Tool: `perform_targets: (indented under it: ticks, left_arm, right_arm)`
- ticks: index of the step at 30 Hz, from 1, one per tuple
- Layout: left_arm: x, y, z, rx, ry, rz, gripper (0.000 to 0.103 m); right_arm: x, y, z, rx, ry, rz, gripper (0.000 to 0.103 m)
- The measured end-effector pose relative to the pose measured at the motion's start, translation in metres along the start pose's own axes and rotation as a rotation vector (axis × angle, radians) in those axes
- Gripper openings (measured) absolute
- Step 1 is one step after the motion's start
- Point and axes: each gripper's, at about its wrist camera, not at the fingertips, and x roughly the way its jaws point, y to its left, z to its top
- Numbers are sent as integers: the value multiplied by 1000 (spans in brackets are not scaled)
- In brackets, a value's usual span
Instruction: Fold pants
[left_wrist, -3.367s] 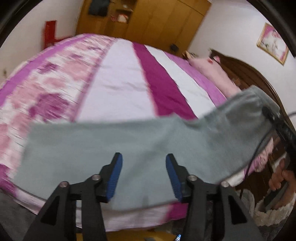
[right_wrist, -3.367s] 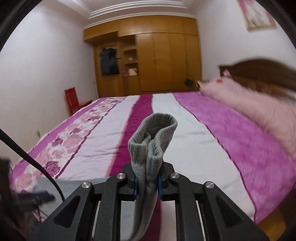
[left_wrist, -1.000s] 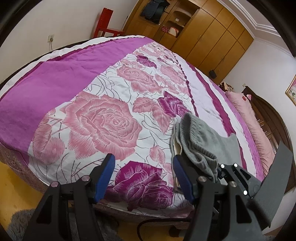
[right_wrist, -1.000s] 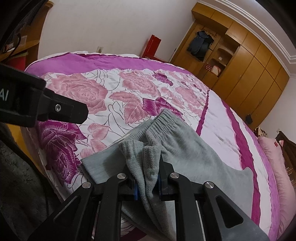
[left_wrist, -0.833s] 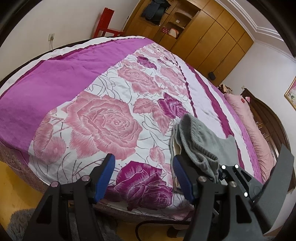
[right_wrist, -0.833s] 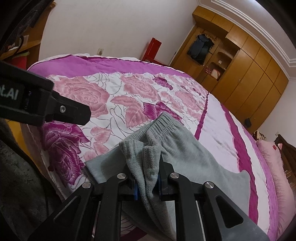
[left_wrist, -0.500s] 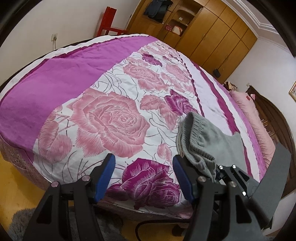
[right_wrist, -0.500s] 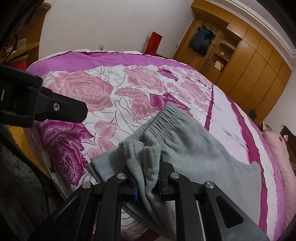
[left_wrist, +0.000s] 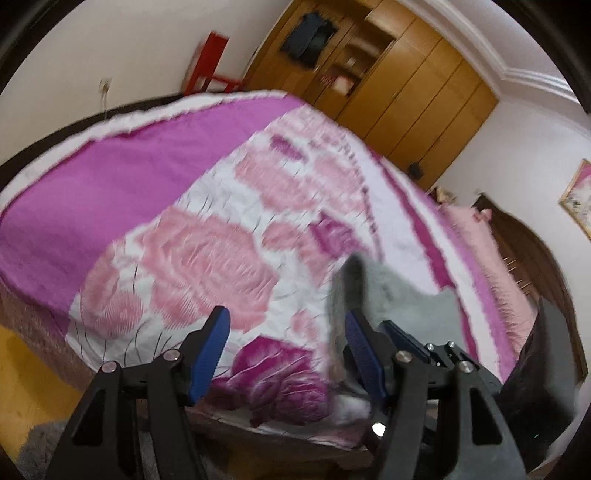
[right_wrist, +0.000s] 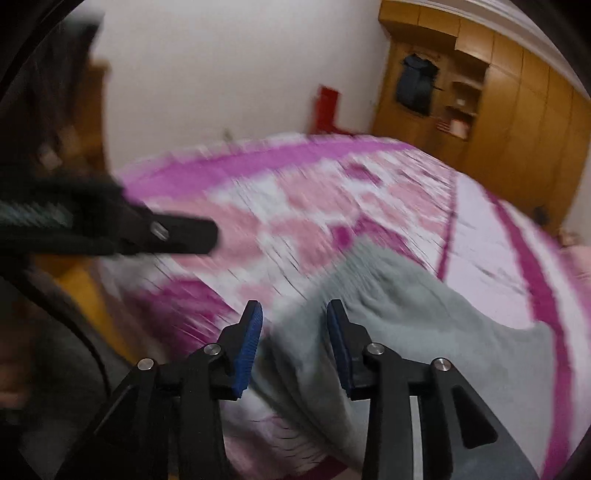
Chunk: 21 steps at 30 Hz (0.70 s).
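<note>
right gripper (right_wrist: 293, 341) jaws just opened, nothing pinched; grey pants (right_wrist: 406, 314) lay beyond, stretching toward frame right. left gripper (left_wrist: 286, 350) apart, empty, farther off.

A floral bedspread (left_wrist: 207, 251) spreads ahead of the grippers; beyond it stand a red chair (left_wrist: 212, 61) and wooden wardrobe (left_wrist: 413, 92), pink pillows (left_wrist: 476, 236) far right.

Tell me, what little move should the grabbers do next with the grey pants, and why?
Probably lift the right gripper clear of the grey pants. Its jaws have just been opening, and the pads no longer pinch the cloth, which lies folded over on the flowered bedspread. The left gripper is open beside the pants and holds nothing, so it could smooth the fold afterwards.
</note>
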Motion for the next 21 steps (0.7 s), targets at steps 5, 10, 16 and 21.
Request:
perform_targets:
  ticks: [5,10,16,21]
  left_arm:
    - [-15,-23,16,42,-33,-36,68]
    - [-7,-77,26,184,6,-52,68]
    - [37,-148,0,320,113,-154,45]
    - [87,-160,-40,370,175,0,27]
  right_arm:
    - [-42,-36,13,127,-71,132,49]
    - [-83,-120,-13,308,-79,239,49]
    - [-105,-229,-87,647,-53,307,3]
    - [-97,-239,-127,716,-6,302,2]
